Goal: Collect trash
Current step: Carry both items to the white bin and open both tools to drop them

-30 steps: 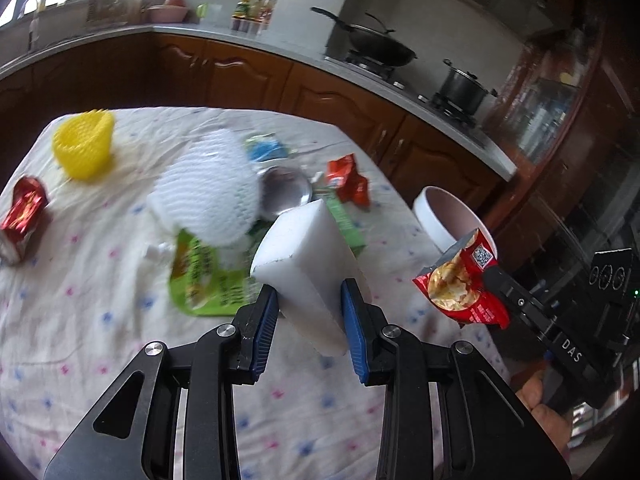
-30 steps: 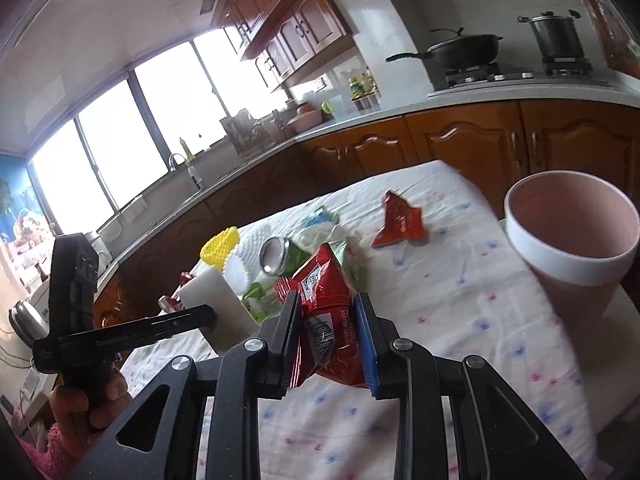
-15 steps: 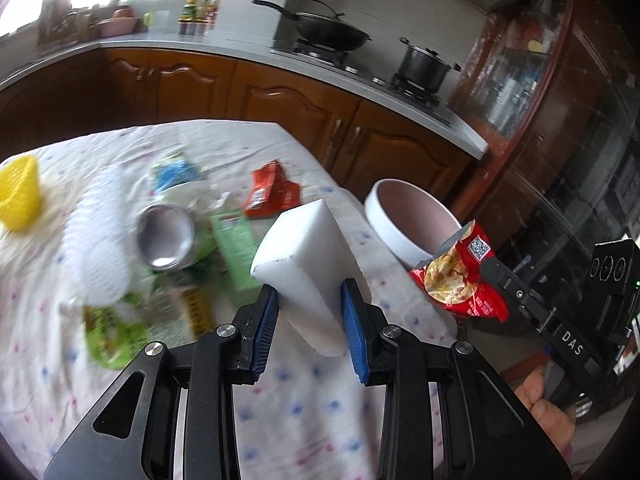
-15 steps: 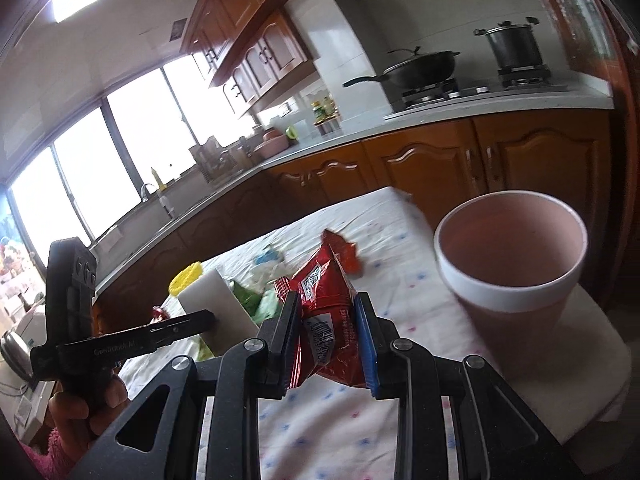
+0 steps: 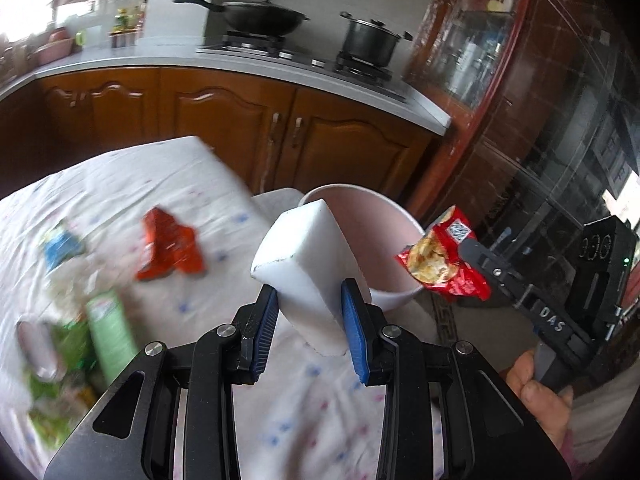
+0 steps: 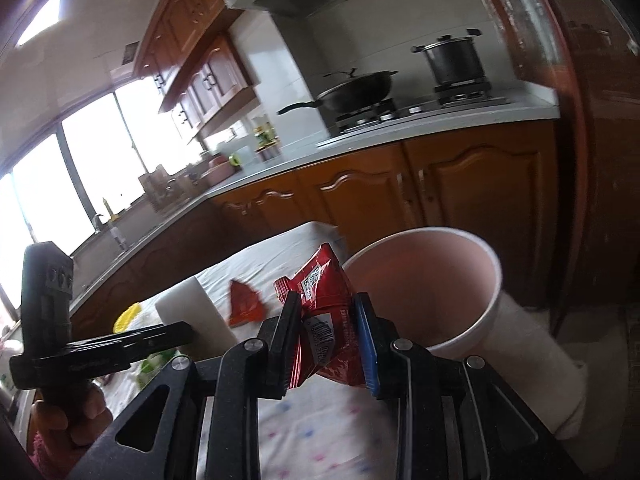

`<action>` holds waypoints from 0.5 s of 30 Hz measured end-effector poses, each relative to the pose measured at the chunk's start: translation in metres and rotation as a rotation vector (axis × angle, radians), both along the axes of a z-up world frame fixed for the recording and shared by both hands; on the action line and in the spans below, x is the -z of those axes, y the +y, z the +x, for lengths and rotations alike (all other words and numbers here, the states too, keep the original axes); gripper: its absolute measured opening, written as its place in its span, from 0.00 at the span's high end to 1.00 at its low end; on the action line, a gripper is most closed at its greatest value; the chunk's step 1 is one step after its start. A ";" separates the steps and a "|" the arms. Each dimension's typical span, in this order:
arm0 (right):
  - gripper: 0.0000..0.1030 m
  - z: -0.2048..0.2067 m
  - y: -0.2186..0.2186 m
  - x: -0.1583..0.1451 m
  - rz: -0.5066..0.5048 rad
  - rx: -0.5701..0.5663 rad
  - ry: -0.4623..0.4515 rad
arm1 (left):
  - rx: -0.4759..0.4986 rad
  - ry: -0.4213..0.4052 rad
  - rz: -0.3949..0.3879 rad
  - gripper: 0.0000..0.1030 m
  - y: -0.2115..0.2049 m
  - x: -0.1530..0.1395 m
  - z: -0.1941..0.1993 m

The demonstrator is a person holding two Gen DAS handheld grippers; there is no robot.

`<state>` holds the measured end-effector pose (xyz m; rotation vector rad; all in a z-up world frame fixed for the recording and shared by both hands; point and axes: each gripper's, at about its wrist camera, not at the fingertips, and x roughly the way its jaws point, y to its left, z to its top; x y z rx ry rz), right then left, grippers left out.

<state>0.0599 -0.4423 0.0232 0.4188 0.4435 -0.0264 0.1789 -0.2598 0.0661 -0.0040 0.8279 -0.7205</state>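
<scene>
We see a table (image 5: 132,184) covered with a white cloth that has small pink and blue dots. It stands in a kitchen with brown wooden cabinets (image 5: 224,120) and a grey counter (image 5: 132,58). On the stove there are a black wok (image 5: 260,16) and a dark pot (image 5: 370,42). In the right wrist view large bright windows (image 6: 96,152) are at the left, and upper cabinets (image 6: 208,76) hang on the wall.

Our left gripper (image 5: 308,320) has its blue pads pressed on the two sides of a white foam block (image 5: 308,256), which is held tilted above the table, in front of the bin (image 5: 388,240). The bin is pale pink inside with a white rim and stands at the table's corner. Our right gripper (image 6: 328,340) is clamped on a red snack bag (image 6: 320,300), and the bag is held just beside the bin's rim, not inside it.

On the cloth lie a crumpled red wrapper (image 5: 170,246), a blue wrapper (image 5: 60,246) and green packets (image 5: 108,328), all blurred. In the right wrist view a yellow thing (image 6: 126,318) shows behind the foam block.

On the side of the right gripper we can read the letters "DAS". The snack bag carries a QR code (image 5: 460,232) and a picture of chips; its other printing is too small to read.
</scene>
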 end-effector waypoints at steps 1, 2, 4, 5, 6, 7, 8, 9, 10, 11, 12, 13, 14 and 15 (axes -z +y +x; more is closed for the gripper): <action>0.73 0.003 -0.007 0.000 0.000 0.008 0.003 | 0.005 -0.002 0.003 0.71 -0.009 -0.001 0.004; 0.73 0.006 -0.011 0.000 -0.001 0.015 0.007 | 0.009 -0.005 0.006 0.70 -0.015 -0.002 0.007; 0.73 0.012 -0.022 0.000 -0.004 0.032 0.015 | 0.029 0.000 0.017 0.70 -0.032 -0.002 0.017; 0.73 0.015 -0.026 0.000 -0.006 0.038 0.020 | 0.035 0.001 0.022 0.70 -0.040 -0.002 0.021; 0.73 0.019 -0.031 0.000 -0.009 0.044 0.027 | 0.042 0.001 0.033 0.70 -0.048 -0.001 0.026; 0.73 0.022 -0.036 0.001 -0.010 0.047 0.033 | 0.051 0.006 0.047 0.70 -0.057 0.002 0.030; 0.73 0.024 -0.039 0.002 -0.009 0.049 0.039 | 0.059 0.013 0.055 0.70 -0.063 0.003 0.034; 0.73 0.028 -0.042 0.003 -0.007 0.052 0.047 | 0.069 0.021 0.061 0.70 -0.071 0.006 0.038; 0.73 0.031 -0.046 0.005 -0.002 0.055 0.056 | 0.078 0.023 0.071 0.70 -0.078 0.008 0.041; 0.73 0.035 -0.049 0.007 0.003 0.055 0.066 | 0.084 0.019 0.082 0.70 -0.084 0.010 0.043; 0.73 0.039 -0.051 0.009 0.004 0.057 0.077 | 0.091 0.022 0.094 0.70 -0.090 0.012 0.046; 0.73 0.041 -0.054 0.011 0.005 0.060 0.084 | 0.099 0.027 0.100 0.69 -0.095 0.015 0.048; 0.73 0.043 -0.055 0.012 0.004 0.061 0.092 | 0.103 0.029 0.107 0.69 -0.099 0.017 0.050; 0.73 0.046 -0.057 0.014 0.006 0.061 0.101 | 0.106 0.030 0.117 0.69 -0.103 0.019 0.051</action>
